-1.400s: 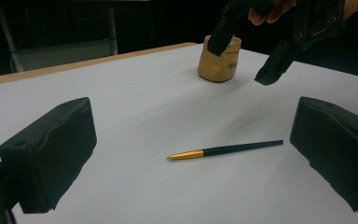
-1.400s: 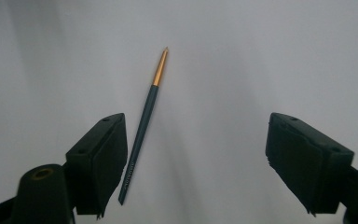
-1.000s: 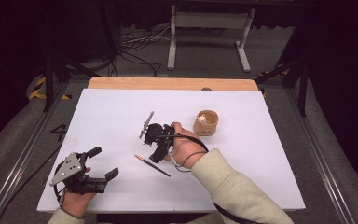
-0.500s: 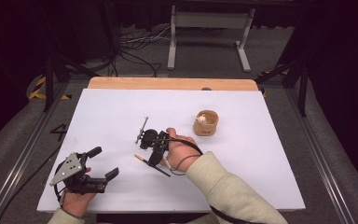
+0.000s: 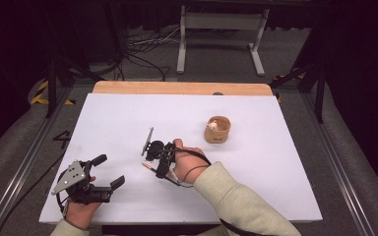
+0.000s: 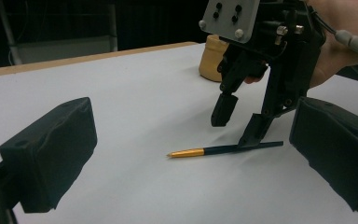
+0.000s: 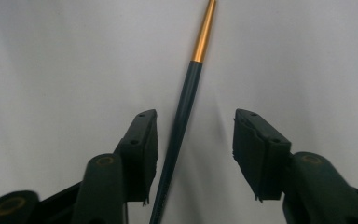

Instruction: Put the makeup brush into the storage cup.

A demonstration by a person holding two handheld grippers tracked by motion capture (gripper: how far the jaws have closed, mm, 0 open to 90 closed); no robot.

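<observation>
A slim pen with a dark teal shaft and a gold tip lies flat on the white table. My right gripper points down over its shaft. In the right gripper view the pen runs between the two jaws of the right gripper, close to the left pad; neither pad presses on it. These jaws have just been closing. The left gripper view shows the right gripper straddling the pen. My left gripper rests open near the front left, holding nothing.
A small wooden cup with something pale inside stands to the right of the middle of the table; it is the tan cup behind the right gripper in the left gripper view. A wooden strip lines the far edge.
The right gripper has come down and toward the near side onto the pen, and its jaws have narrowed around the shaft. The left gripper has stayed put.
</observation>
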